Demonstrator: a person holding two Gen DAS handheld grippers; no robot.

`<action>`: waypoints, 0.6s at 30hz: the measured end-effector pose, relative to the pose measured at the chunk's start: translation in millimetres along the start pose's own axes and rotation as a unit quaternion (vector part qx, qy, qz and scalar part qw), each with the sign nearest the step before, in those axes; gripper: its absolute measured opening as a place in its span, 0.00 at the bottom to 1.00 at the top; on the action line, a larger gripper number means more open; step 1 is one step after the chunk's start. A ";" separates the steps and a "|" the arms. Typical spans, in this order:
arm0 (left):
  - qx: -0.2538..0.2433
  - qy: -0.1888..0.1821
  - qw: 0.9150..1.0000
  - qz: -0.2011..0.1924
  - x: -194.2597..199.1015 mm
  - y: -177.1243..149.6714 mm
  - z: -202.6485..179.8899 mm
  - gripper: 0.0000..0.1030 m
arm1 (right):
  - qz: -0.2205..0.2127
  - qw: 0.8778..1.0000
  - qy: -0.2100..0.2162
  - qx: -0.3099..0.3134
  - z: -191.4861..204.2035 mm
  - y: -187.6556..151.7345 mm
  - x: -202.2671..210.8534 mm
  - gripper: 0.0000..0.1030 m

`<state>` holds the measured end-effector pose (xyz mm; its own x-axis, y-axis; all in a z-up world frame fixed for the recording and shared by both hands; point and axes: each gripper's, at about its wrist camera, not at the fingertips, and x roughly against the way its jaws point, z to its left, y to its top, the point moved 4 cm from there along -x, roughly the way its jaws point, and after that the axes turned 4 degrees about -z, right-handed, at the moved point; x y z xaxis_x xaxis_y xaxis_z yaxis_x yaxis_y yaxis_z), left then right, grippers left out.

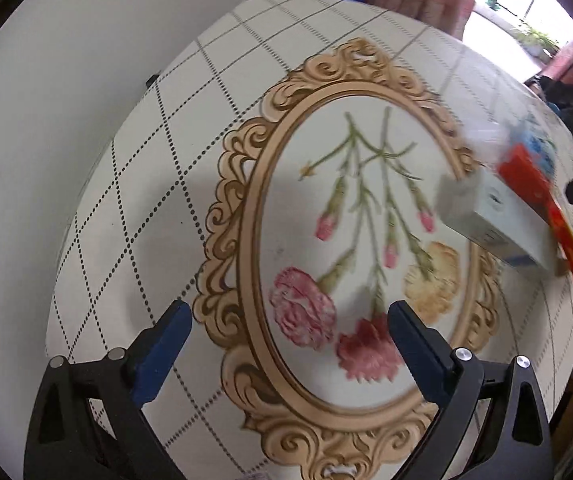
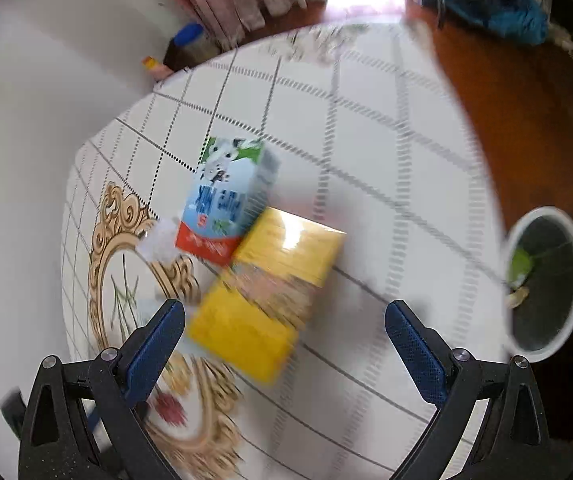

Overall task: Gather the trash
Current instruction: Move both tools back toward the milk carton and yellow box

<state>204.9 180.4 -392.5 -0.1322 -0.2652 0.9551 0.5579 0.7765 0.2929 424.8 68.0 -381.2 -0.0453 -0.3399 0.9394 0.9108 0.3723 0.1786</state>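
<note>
Left wrist view: the left gripper is spread wide and empty over the table. A blurred grey box lies at the right, partly cut off.

Right wrist view: the right gripper is spread, nothing between its fingers. The milk carton and the yellow box lie touching, long axes toward the upper right; motion blur hides their print. A bin stands beside the table edge.

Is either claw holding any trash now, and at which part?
Nothing is held. The left claw is open over the tablecloth; the right claw is open above the yellow box.

A blue-and-white milk carton lies flat on the bench, touching a yellow box; crumpled white paper sits just beside them.
</note>
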 end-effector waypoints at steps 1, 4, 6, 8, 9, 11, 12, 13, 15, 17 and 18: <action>0.002 0.000 1.000 0.002 -2.0 1.7 0.6 0.97 | 0.012 1.000 0.006 -0.009 4.8 2.6 -12.9 0.98; 0.009 -0.011 1.000 0.006 -3.1 7.6 -3.6 0.97 | 0.024 1.000 0.007 -0.019 7.1 3.5 -27.5 0.70; 0.009 -0.026 1.000 0.004 -0.2 15.0 -13.8 0.97 | 0.023 0.999 0.010 -0.022 1.4 0.8 -26.8 0.65; 0.011 -0.051 0.999 0.005 4.8 22.6 -30.0 0.97 | 0.018 1.000 0.009 -0.023 -8.2 0.6 -22.3 0.64; 0.014 -0.063 0.998 0.007 6.4 25.4 -38.0 0.97 | 0.010 1.000 0.009 -0.025 -18.0 -1.1 -14.9 0.64; 0.024 -0.097 0.995 0.018 8.8 31.6 -60.4 0.97 | -0.005 1.000 0.001 -0.026 -35.7 -1.3 -4.4 0.63; 0.032 -0.110 0.993 0.026 8.6 34.5 -68.6 0.97 | -0.014 1.000 -0.004 -0.027 -46.6 -3.6 2.8 0.63; 0.049 -0.133 0.989 0.040 6.7 38.2 -81.6 0.97 | -0.021 0.999 -0.014 -0.024 -59.2 -7.3 8.7 0.63; 0.081 -0.158 0.982 0.061 2.7 47.1 -100.6 0.97 | -0.028 0.999 -0.026 -0.025 -74.1 -15.1 12.8 0.63; 0.113 -0.170 0.975 0.085 -9.0 52.4 -114.5 0.96 | -0.028 0.999 -0.034 -0.028 -91.9 -23.2 15.2 0.63; 0.125 -0.167 0.974 0.092 -10.9 52.8 -121.1 0.96 | -0.028 0.999 -0.034 -0.032 -99.0 -27.7 14.5 0.63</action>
<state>335.0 155.0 -392.9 -0.3309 0.0595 0.9418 0.3859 0.9193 0.0775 439.6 -32.8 -401.5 -0.1216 -0.2988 0.9465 0.9302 0.2984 0.2137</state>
